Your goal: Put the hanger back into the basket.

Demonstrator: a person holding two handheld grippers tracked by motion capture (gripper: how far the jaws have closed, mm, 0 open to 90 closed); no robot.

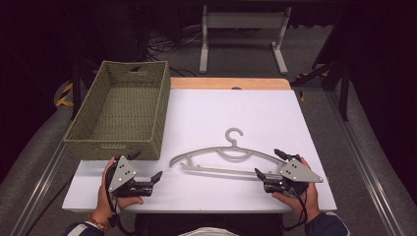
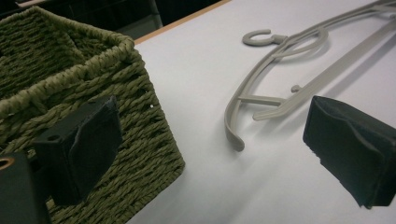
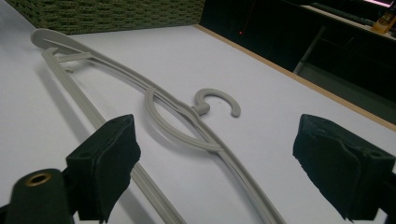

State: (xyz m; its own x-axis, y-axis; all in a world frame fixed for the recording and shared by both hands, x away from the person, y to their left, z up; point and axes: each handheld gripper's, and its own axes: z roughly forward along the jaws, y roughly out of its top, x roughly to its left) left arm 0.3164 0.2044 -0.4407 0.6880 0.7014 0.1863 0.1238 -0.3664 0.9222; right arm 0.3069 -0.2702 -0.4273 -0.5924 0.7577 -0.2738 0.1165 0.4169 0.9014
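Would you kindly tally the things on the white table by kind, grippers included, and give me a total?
Grey plastic hanger: 1
Green woven basket: 1
Hand-held grippers: 2, the left gripper and the right gripper, both with fingers open and holding nothing
Total: 4

The hanger (image 1: 231, 156) lies on the table (image 1: 275, 113) between the left gripper (image 1: 146, 167) and right gripper (image 1: 271, 164); the basket (image 1: 123, 105) sits just beyond the left gripper.

Both hands are resting low, the left gripper (image 1: 146, 168) and the right gripper (image 1: 270, 162) each standing with jaws spread wide, gripping nothing
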